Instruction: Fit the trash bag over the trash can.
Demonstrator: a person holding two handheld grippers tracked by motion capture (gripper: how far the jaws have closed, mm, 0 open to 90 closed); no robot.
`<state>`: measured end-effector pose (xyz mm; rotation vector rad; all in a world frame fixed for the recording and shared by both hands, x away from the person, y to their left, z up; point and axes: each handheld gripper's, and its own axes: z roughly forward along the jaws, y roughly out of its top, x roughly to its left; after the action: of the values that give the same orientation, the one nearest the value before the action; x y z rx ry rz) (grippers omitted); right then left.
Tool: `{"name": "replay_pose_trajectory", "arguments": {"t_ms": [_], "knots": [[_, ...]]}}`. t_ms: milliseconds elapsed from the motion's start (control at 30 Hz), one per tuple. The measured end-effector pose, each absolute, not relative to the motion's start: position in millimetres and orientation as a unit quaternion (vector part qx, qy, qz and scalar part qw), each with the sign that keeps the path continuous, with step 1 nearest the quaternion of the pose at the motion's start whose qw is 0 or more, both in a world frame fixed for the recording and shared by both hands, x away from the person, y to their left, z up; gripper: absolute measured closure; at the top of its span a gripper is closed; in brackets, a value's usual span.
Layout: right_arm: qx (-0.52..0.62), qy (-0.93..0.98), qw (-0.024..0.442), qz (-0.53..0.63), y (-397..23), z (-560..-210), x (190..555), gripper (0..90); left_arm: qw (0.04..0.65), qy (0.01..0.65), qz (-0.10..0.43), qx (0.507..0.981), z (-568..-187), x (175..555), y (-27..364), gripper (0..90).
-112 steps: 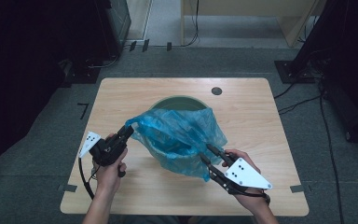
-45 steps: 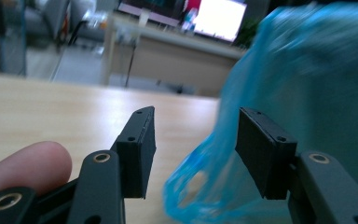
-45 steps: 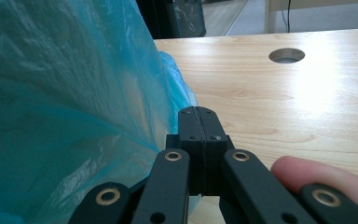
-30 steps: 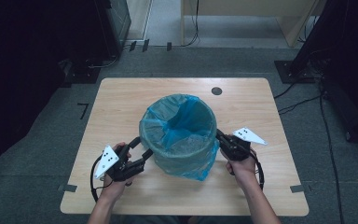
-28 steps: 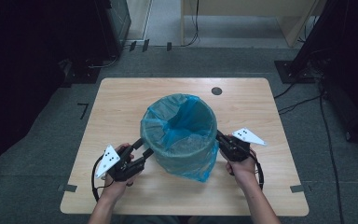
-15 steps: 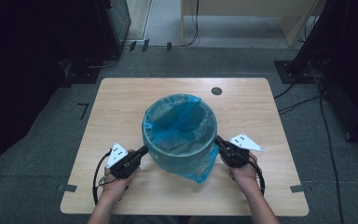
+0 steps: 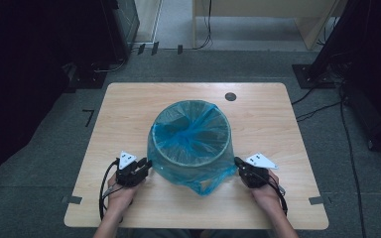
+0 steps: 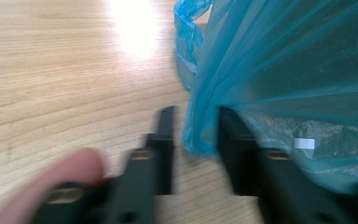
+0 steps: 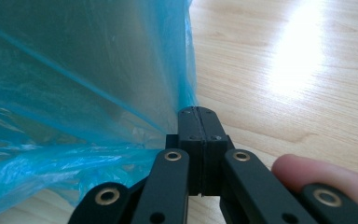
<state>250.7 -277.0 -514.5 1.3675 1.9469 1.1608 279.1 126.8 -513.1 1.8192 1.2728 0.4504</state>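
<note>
A round bin (image 7: pixel 191 148) stands mid-table (image 7: pixel 129 104), nearer the front edge, lined with a thin, crinkled, translucent blue bag (image 7: pixel 193 130) that is folded over its rim and hangs down the outside; a loose flap trails onto the wood at the front. The left gripper (image 8: pixel 193 126) lies low at the bin's front-left, its jaws just opened and apart with the bag's hem between them, unpressed; the right gripper (image 9: pixel 198 114), at the front-right, is pinched tight on the film.
</note>
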Motion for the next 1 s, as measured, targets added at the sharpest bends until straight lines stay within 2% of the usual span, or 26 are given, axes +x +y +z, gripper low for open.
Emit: {"name": "replay_pose_trajectory", "arguments": {"t_ms": [67, 100, 167, 267, 367, 467, 533, 633, 900, 967, 1000], "knots": [[0.495, 0.709, 0.259, 0.430, -277.9, -512.3, 248.1, 65.5, 0.439, 0.501, 0.174, 0.725, -510.6, 276.8, 129.1, 46.4], [0.486, 0.709, 0.268, 0.435, -278.7, -510.7, 246.4, 59.4, 0.452, 0.491, 0.171, 0.725, -508.6, 274.6, 130.5, 41.5], [0.474, 0.707, 0.265, 0.453, -281.9, -506.0, 243.7, 53.8, 0.461, 0.480, 0.169, 0.727, -504.5, 271.2, 132.1, 37.3], [0.461, 0.709, 0.258, 0.468, -285.9, -499.0, 239.8, 50.7, 0.458, 0.475, 0.183, 0.729, -500.9, 266.3, 136.3, 35.3], [0.441, 0.711, 0.254, 0.485, -291.1, -489.8, 236.1, 51.2, 0.461, 0.478, 0.194, 0.722, -499.3, 263.0, 143.7, 34.2], [0.423, 0.712, 0.252, 0.501, -295.0, -478.5, 233.6, 62.2, 0.476, 0.481, 0.191, 0.711, -497.4, 261.0, 150.4, 34.8], [0.415, 0.709, 0.258, 0.509, -296.5, -470.2, 233.4, 70.5, 0.480, 0.478, 0.195, 0.709, -496.1, 260.7, 151.4, 38.9], [0.409, 0.700, 0.264, 0.523, -297.1, -457.3, 235.2, 77.5, 0.485, 0.468, 0.204, 0.710, -494.2, 260.9, 147.8, 44.4], [0.393, 0.687, 0.283, 0.542, -290.7, -430.8, 240.0, 80.1, 0.510, 0.463, 0.221, 0.690, -483.5, 271.2, 137.4, 43.7], [0.392, 0.687, 0.282, 0.543, -288.1, -428.8, 241.5, 80.1, 0.509, 0.456, 0.217, 0.697, -484.0, 273.3, 133.0, 48.6], [0.392, 0.687, 0.281, 0.543, -286.7, -428.8, 242.5, 80.1, 0.510, 0.450, 0.211, 0.702, -485.0, 273.5, 130.1, 55.6]]}}
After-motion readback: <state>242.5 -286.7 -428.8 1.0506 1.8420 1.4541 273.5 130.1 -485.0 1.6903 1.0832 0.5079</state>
